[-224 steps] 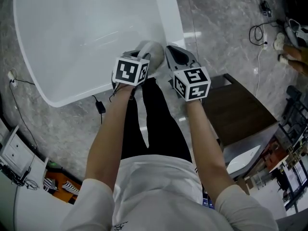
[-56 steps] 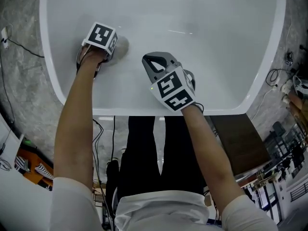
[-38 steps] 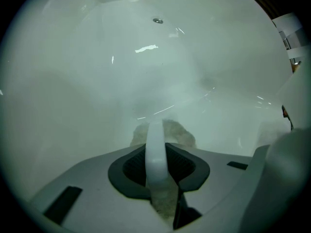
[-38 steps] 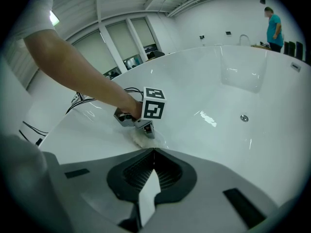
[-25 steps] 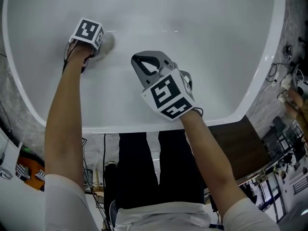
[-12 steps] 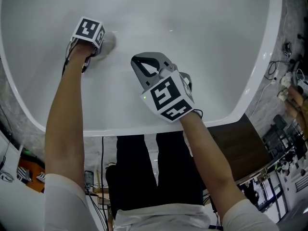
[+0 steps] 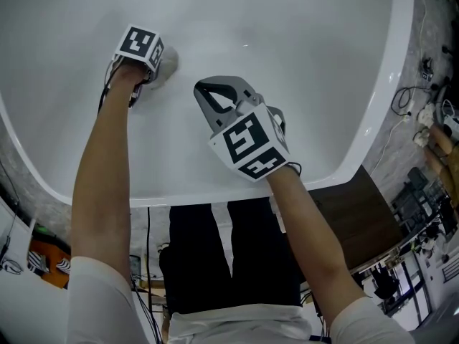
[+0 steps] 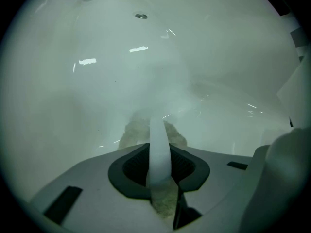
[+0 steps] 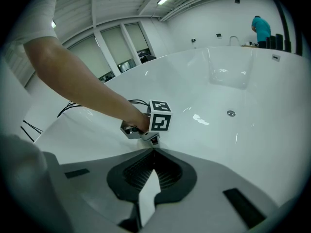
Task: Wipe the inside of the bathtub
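Note:
The white bathtub (image 7: 381,99) fills the head view. At the upper left my left gripper (image 7: 154,64) reaches onto the tub's inner wall, shut on a grey-beige cloth (image 7: 171,59). In the left gripper view the cloth (image 8: 130,132) bunches at the jaw tips of that gripper (image 8: 159,130) and presses against the white surface. My right gripper (image 7: 208,90) hovers over the tub's near side, shut and holding nothing. In the right gripper view its jaws (image 9: 153,152) meet at the tips, and the left gripper's marker cube (image 9: 160,115) lies just ahead.
A drain fitting (image 9: 231,113) sits on the tub's far side, also seen as a drain fitting (image 8: 141,16) in the left gripper view. A dark brown cabinet (image 7: 358,192) stands right of the tub. Cables (image 7: 410,92) lie on the marble floor. A person (image 9: 261,28) stands far behind.
Nine seconds ago both grippers were at the tub's rim; now both are inside it. Over the last second the left gripper and cloth slid slightly right along the wall; the right stayed put.

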`<action>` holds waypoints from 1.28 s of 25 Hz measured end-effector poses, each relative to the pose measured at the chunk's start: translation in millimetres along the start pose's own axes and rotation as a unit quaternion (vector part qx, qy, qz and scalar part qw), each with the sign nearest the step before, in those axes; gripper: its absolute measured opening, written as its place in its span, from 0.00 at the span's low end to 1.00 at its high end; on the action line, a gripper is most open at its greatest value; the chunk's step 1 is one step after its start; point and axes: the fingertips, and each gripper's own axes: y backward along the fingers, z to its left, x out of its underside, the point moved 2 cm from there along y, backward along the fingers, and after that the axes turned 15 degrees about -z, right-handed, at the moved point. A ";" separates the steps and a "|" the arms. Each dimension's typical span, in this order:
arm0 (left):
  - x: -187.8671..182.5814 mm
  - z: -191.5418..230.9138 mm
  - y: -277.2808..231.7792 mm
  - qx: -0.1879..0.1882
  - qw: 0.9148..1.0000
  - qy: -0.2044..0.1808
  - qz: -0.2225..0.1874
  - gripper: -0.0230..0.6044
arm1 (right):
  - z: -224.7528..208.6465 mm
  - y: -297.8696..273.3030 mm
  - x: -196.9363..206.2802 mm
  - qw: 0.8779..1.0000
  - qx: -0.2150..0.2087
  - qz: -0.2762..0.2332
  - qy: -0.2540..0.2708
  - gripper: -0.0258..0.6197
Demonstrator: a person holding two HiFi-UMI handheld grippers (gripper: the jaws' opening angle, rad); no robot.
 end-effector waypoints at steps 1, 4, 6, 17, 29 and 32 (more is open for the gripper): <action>-2.8 -4.9 -2.7 0.002 1.000 -0.002 0.000 0.19 | -2.4 2.9 2.0 1.000 0.001 0.000 -0.001 0.07; -11.1 -25.3 -12.9 0.009 1.000 -0.006 0.001 0.19 | -11.4 17.0 11.8 1.000 0.005 0.000 -0.009 0.07; -16.0 -33.4 -17.6 0.011 1.000 -0.009 0.002 0.19 | -16.6 22.2 15.1 1.000 0.007 0.001 -0.011 0.07; -42.0 -86.5 -42.4 0.038 0.999 -0.020 -0.008 0.19 | -37.3 47.3 21.6 1.000 0.024 -0.001 -0.019 0.07; -65.6 -135.3 -55.1 0.071 0.996 -0.040 -0.020 0.19 | -39.5 63.3 18.1 0.999 0.036 -0.011 -0.028 0.07; -73.7 -154.1 -62.5 0.079 0.995 -0.048 -0.022 0.19 | -44.8 74.6 21.2 0.998 0.042 -0.015 -0.032 0.07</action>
